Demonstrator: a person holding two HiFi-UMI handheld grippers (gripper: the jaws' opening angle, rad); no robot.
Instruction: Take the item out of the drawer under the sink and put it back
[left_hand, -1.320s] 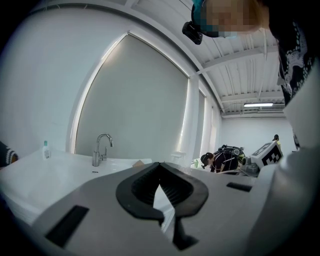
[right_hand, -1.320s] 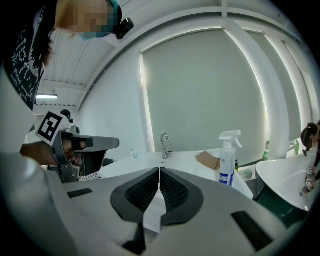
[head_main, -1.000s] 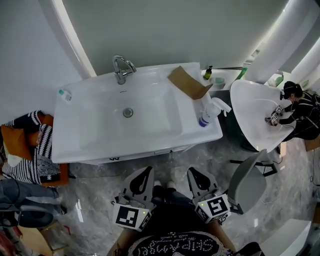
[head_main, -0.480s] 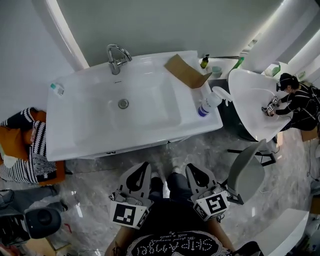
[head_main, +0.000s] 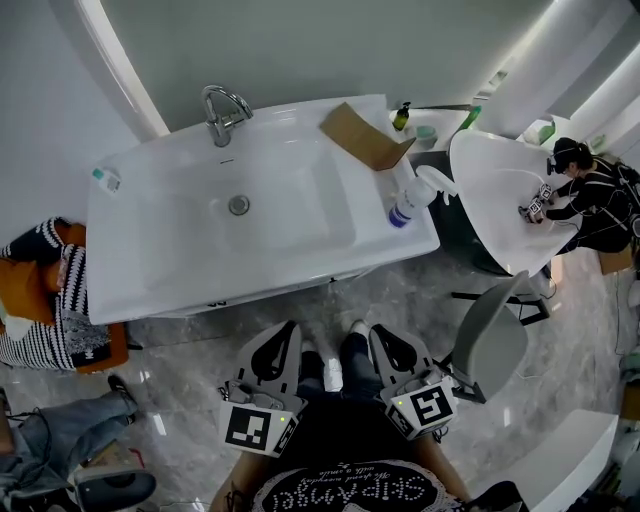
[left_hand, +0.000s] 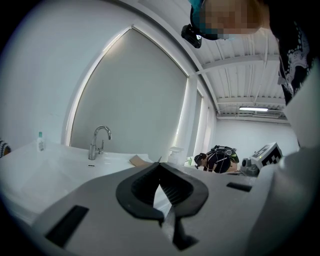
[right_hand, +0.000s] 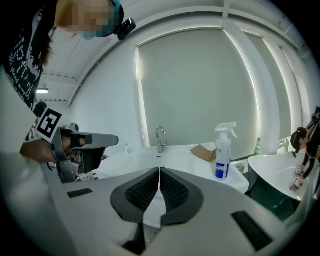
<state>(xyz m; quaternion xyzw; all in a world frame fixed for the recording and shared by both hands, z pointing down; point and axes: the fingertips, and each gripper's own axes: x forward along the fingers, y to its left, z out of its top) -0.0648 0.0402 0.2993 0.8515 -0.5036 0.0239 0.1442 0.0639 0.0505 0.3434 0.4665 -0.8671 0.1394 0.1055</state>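
My left gripper and right gripper are both clenched on nothing, on the near side of the sink. The drawer below looks closed. The item is not visible, so I judge the task is either not begun or already finished.

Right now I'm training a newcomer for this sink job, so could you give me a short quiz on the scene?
1. True or false: the spray bottle stands at the sink's right end.
2. The left gripper and right gripper are: A both open; B both shut, empty; C holding a bottle.
3. Fill in: the brown piece right of the faucet is ___.
Key: 1 true; 2 B; 3 cardboard.
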